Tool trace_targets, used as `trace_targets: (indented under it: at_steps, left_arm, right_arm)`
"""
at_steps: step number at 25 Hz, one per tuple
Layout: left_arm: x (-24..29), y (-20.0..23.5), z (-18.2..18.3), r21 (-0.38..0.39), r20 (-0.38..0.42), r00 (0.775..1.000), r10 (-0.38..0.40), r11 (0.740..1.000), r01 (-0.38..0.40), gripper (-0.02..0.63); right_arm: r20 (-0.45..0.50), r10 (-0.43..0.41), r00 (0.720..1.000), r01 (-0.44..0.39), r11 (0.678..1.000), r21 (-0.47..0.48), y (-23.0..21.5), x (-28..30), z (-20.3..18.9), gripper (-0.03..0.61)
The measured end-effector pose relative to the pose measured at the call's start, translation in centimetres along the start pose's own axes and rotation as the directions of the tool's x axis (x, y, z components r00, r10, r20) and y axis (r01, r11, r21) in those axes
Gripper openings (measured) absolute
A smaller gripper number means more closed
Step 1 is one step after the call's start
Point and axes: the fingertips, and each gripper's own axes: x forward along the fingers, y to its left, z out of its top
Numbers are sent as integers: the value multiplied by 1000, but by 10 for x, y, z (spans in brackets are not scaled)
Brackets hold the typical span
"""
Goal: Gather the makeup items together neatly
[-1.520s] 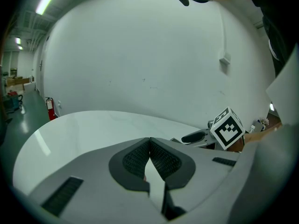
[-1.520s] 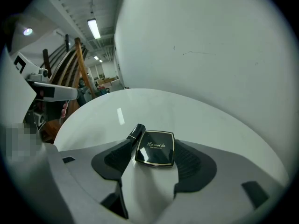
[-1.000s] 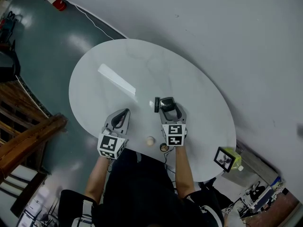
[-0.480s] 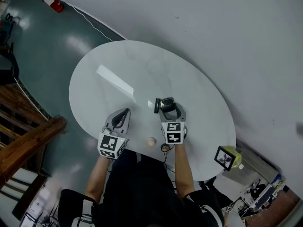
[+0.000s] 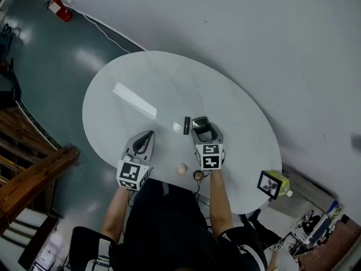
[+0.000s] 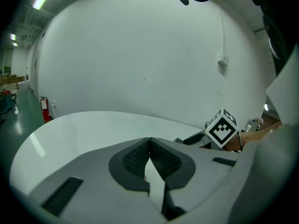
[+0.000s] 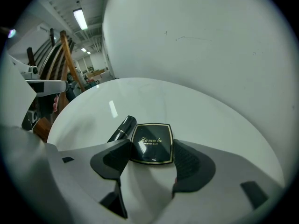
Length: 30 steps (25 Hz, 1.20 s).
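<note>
A black square compact (image 7: 151,143) lies flat on the round white table (image 5: 169,83), between the jaws of my right gripper (image 7: 150,154). Both pads sit against its sides, so that gripper is shut on it; the head view shows the compact (image 5: 199,122) at the tip of my right gripper (image 5: 201,126). A black lipstick tube (image 7: 122,128) lies right beside it on the left, also seen as the lipstick (image 5: 186,124) from above. My left gripper (image 5: 148,138) rests on the table to the left, shut and empty, its pads (image 6: 140,157) meeting at the tips. A small beige ball (image 5: 180,167) and a small round item (image 5: 197,175) sit near the front edge.
The table's near edge is just behind both grippers. A green box with a dark screen (image 5: 272,184) stands off the table at the right. Wooden stairs (image 5: 31,174) are at the left and a red fire extinguisher (image 5: 54,5) at the far wall.
Almost nothing: my right gripper stays round the compact beside the lipstick, and only the head view has shifted slightly. The left gripper has not moved.
</note>
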Motion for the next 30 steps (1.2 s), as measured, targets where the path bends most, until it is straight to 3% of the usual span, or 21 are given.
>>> trace_targets:
  at_steps: [9, 18, 24, 30]
  left_arm:
    - [-11, -4, 0, 22, 8, 1000, -30, 999, 30, 17]
    - [-33, -19, 14, 71, 33, 996, -82, 994, 80, 17]
    - [-41, -49, 21, 132, 28, 987, -157, 980, 152, 17]
    - [-40, -92, 23, 205, 4, 967, -253, 947, 247, 17]
  right_arm:
    - [35, -44, 998, 43, 999, 33, -3, -18, 2, 293]
    - [97, -132, 986, 125, 989, 76, -8, -82, 3, 293]
    - [135, -219, 966, 195, 966, 171, -19, -133, -14, 293]
    - [157, -318, 935, 265, 921, 286, -35, -181, -46, 293]
